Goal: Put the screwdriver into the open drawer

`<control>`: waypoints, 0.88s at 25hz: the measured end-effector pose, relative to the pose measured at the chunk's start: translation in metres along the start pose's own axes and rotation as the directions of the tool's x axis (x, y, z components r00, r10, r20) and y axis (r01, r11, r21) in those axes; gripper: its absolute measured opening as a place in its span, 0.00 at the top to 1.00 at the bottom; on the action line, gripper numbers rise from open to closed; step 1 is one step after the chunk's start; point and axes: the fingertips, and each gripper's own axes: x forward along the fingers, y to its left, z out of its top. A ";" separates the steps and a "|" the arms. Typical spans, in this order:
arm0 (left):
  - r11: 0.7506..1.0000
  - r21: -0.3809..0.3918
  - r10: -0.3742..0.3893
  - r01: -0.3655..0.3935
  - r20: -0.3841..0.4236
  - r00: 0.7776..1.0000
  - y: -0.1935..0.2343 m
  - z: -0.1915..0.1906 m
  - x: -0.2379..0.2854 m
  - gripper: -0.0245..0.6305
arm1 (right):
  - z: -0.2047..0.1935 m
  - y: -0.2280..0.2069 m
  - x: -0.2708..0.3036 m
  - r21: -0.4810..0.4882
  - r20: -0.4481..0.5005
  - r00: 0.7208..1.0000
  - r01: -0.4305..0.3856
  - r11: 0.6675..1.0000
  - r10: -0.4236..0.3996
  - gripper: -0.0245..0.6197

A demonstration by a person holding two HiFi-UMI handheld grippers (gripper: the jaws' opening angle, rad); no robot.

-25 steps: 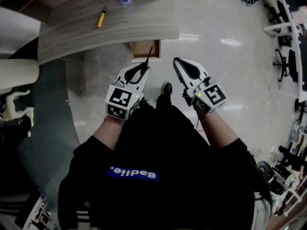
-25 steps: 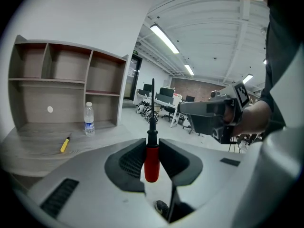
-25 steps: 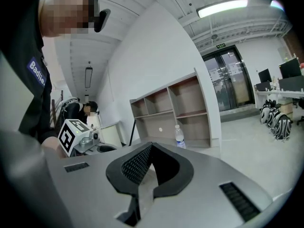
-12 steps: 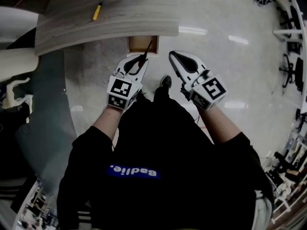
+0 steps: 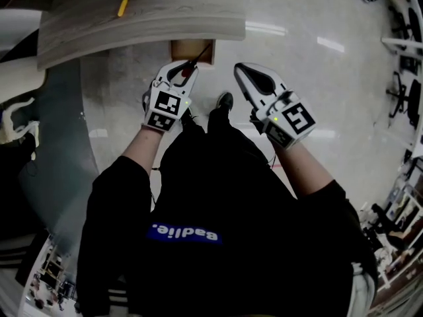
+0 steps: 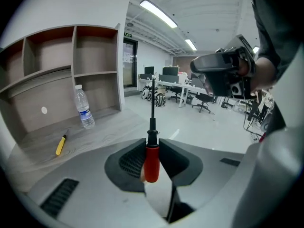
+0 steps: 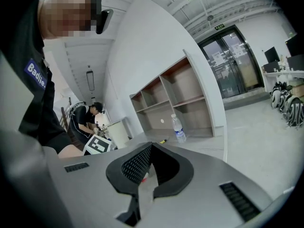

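A screwdriver [image 6: 151,159] with a red handle and a long black shaft is clamped between the jaws of my left gripper [image 6: 152,144], its shaft pointing forward past the tips. In the head view the left gripper [image 5: 188,70] hangs just in front of the open wooden drawer [image 5: 185,50] under the desk edge, and the screwdriver [image 5: 198,56] reaches over the drawer. My right gripper [image 5: 239,67] hovers beside it to the right over the floor, shut and empty. The right gripper [image 7: 150,145] shows its pads meeting at the tips.
The curved grey wooden desk [image 5: 165,18] carries a yellow-handled screwdriver [image 5: 123,2] and a water bottle [image 6: 84,107], with open shelves [image 6: 71,65] behind. My shoe [image 5: 225,102] stands on the glossy floor between the grippers. Another person [image 7: 88,120] sits far off.
The left gripper has sunk and moved forward with the screwdriver, closing on the drawer. The right gripper drifted a little forward and down. Neither grip has changed.
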 end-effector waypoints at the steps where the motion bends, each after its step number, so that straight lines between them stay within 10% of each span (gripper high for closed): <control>1: 1.000 0.014 -0.001 0.001 -0.010 1.000 0.003 -0.005 0.005 0.83 | -0.003 -0.002 0.002 0.004 -0.004 1.000 0.000 1.000 0.000 0.92; 22: 0.971 0.233 0.011 0.050 -0.253 0.967 0.013 -0.099 0.084 0.83 | -0.039 -0.018 -0.002 0.045 -0.061 0.998 0.033 0.998 -0.031 0.92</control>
